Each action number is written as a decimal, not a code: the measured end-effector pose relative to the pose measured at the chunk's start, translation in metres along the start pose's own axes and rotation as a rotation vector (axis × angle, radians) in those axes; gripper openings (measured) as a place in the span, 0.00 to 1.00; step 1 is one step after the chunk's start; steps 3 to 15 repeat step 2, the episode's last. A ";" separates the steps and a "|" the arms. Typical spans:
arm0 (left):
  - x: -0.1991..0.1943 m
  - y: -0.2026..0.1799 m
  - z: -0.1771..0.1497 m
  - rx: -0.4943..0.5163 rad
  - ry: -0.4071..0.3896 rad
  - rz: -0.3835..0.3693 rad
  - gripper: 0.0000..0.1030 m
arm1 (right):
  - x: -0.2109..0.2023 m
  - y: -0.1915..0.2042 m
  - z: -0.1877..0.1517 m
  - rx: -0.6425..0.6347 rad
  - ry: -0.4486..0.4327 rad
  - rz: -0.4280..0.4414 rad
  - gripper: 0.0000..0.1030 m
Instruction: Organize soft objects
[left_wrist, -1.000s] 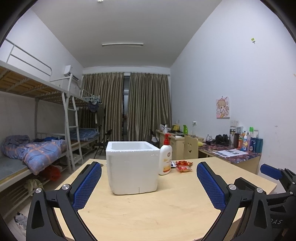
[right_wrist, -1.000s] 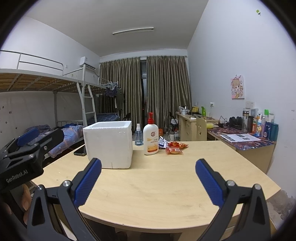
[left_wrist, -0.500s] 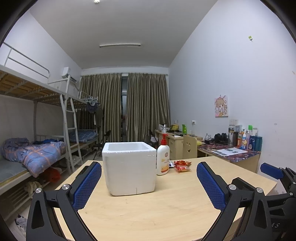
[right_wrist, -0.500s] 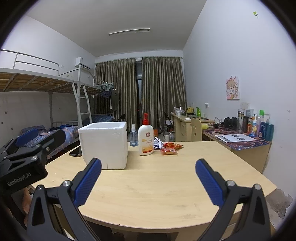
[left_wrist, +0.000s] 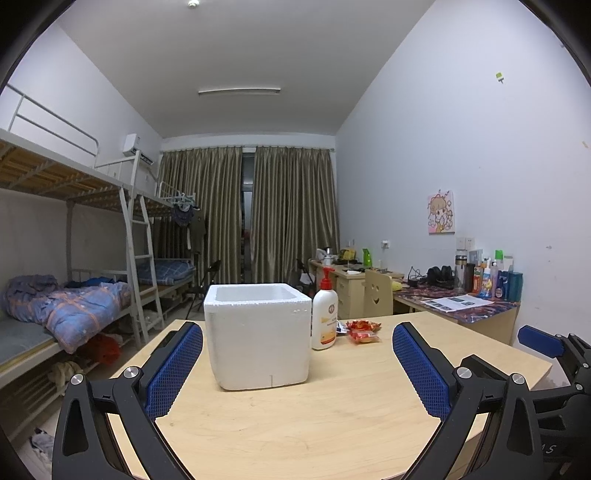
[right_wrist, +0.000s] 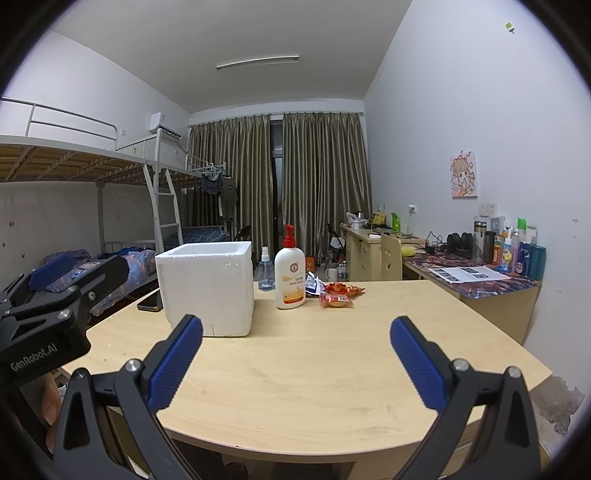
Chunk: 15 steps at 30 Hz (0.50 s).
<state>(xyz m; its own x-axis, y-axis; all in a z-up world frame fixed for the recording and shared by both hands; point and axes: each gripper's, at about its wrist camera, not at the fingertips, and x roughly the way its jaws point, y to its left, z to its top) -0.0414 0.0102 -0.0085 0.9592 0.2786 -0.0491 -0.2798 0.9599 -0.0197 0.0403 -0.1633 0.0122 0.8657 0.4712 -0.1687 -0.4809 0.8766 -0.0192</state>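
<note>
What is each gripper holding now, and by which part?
Nothing. The left gripper and the right gripper are both open and empty above the table.

On the pale wooden table (right_wrist: 303, 373): white foam box (right_wrist: 208, 286) left; red-capped pump lotion bottle (right_wrist: 290, 275) beside it; red snack packets (right_wrist: 338, 293) right.
</note>
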 end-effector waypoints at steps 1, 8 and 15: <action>0.000 0.000 0.000 0.000 0.001 -0.001 1.00 | 0.001 0.000 0.000 0.000 0.002 0.000 1.00; 0.000 -0.001 0.000 -0.003 0.000 0.001 1.00 | 0.001 0.000 0.000 0.000 0.002 0.001 1.00; 0.000 -0.001 0.000 -0.003 0.000 0.001 1.00 | 0.001 0.000 0.000 0.000 0.002 0.001 1.00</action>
